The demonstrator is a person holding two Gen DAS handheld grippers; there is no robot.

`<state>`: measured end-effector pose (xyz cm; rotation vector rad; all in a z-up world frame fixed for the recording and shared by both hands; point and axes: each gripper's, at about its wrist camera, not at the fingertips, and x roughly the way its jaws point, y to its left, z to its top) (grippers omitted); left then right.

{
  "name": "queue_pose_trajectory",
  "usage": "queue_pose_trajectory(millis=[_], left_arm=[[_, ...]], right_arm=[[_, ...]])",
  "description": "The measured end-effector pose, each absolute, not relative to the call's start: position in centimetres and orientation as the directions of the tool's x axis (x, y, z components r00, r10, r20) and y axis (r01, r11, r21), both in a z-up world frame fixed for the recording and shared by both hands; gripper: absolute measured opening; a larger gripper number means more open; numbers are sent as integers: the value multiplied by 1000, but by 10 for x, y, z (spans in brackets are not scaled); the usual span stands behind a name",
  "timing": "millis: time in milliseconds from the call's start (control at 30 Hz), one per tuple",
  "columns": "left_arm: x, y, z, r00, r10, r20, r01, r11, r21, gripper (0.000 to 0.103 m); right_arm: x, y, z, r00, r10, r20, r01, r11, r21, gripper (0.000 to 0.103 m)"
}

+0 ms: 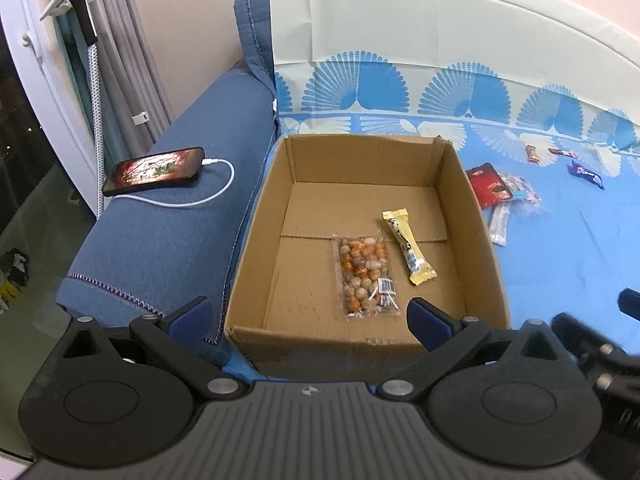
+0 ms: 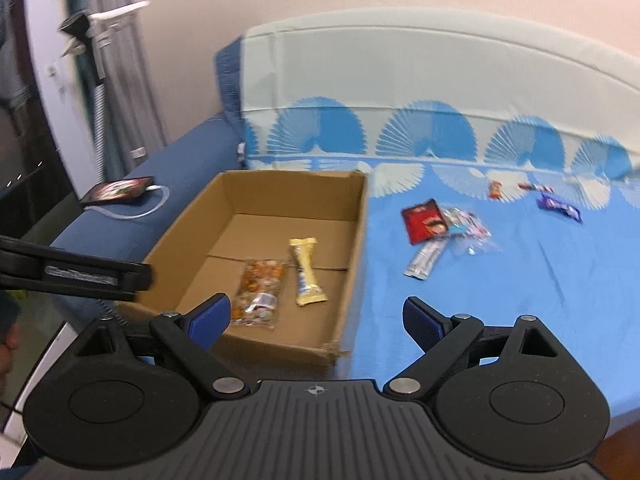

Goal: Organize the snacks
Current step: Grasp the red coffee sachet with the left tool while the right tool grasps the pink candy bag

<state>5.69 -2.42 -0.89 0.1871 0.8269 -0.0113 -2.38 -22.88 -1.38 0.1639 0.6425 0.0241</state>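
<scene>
Both hand-held tools share one build. The left gripper point(image 1: 310, 318) has a dark grey ribbed housing with a small pale emblem near its front edge. Just beside that emblem, on either side, a silver rivet pins a matte black link arm. Outward of the rivets sit two round black discs, each with a raised inner ring. Further from the emblem, smaller silver screws cap triangular black brackets with cut-out windows. The fingers point(image 1: 192, 314) carry blue ribbed pads. The right gripper point(image 2: 316, 318) matches it: crosshair emblem, same rivets, discs and blue-padded fingers point(image 2: 210, 316).
</scene>
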Motion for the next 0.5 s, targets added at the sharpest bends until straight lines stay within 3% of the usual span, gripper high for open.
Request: queue_pose_trajectory(millis=[267, 500], left_arm=[[103, -37, -8, 652, 115, -750, 47, 980, 192, 103], [149, -53, -11, 624, 140, -769, 20, 981, 194, 103]], right_arm=[[18, -322, -52, 764, -107, -637, 288, 939, 187, 94], [115, -413, -104, 697, -236, -677, 421, 899, 120, 94]])
